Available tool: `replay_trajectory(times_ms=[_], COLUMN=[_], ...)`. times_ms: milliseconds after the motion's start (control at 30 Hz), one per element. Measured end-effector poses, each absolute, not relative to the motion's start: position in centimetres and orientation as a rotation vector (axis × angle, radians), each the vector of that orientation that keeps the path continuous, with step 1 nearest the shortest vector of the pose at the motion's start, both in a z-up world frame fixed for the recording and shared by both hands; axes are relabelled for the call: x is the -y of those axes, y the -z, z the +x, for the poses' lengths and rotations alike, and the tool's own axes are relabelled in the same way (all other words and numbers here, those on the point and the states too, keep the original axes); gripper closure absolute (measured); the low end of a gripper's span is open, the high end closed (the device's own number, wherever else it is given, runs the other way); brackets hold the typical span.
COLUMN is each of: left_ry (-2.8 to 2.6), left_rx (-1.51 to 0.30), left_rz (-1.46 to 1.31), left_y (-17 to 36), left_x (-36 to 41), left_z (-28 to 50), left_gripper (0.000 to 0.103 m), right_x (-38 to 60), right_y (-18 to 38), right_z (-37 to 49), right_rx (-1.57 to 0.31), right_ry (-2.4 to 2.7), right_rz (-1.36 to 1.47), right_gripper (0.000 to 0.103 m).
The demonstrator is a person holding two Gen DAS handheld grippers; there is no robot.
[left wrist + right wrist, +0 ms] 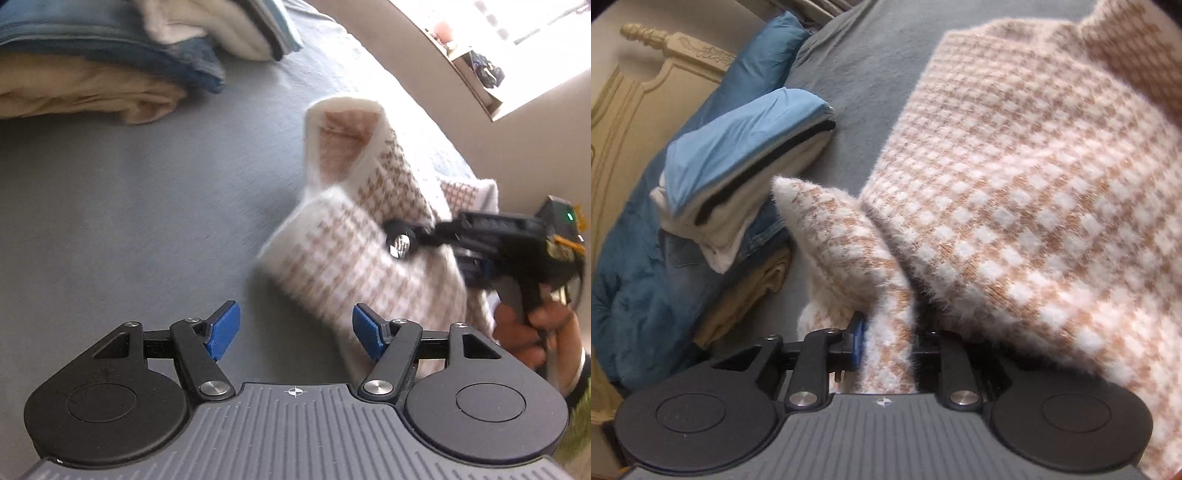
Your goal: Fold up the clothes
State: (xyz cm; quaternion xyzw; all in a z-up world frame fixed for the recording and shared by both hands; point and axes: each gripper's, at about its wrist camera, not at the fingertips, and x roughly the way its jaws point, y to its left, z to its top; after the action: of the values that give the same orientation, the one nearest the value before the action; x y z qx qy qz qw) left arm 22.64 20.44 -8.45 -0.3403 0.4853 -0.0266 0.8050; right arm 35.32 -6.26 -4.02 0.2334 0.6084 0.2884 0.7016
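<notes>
place: bedroom in a home | surface: bed covered by a grey sheet | far left: carved cream headboard is seen | on bed: blue pillow, stack of folded clothes | far right: bright window is seen

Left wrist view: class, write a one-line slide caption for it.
Open left tool over the grey bedspread, beside a checked fuzzy sweater gripped by the right tool, folded clothes stacked behind.

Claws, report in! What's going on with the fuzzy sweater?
Left claw open, empty. Right claw clamped on checked sweater, lifting a fold off the grey bed. Folded clothes pile off to the side, not blocking.
</notes>
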Motion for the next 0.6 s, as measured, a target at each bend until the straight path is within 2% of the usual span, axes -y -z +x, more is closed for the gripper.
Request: replay_trajectory(times_ms=[67,200,267,433,500,567,600], left_ry=[0.068,0.075,0.09,0.104,0.105,0.106,0.107], left_rx=[-1.049,-1.066,-1.058,-1.02,-1.023,-1.031,-1.035], left_rz=[-0.763,-0.733,-0.689,-0.613,-0.611,-0.644,-0.672], left_y=[9.5,10.1,9.7,9.8,10.2,10.3,10.2], left_x=[-20.5,-20.1,-19.8,-19.5,-19.4,-19.1,-19.1], left_z=[24.5,27.1,27.8,29.8,30.4,30.4,30.1], left_gripper=[0.028,0.027,0.026,0.015,0.015,0.02,0.029], right_x=[7.3,10.6,12.4,17.0,18.3,19.4,19.9], right_y=[3.3,1.2,0.4,-0.2,0.3,0.9,1.4], right_z=[35.4,34.3,33.3,28.6,26.3,24.0,22.9], right_rx=[-1.351,-1.29,-1.269,-1.305,-1.35,-1.403,-1.427], right_ry=[-0.65,-0.655,-0.653,-0.643,-0.602,-0.548,-0.517], right_rz=[0.536,0.612,0.656,0.749,0.771,0.789,0.805], right_gripper=[0.071,0.066,0.059,0.059,0.059,0.059,0.059])
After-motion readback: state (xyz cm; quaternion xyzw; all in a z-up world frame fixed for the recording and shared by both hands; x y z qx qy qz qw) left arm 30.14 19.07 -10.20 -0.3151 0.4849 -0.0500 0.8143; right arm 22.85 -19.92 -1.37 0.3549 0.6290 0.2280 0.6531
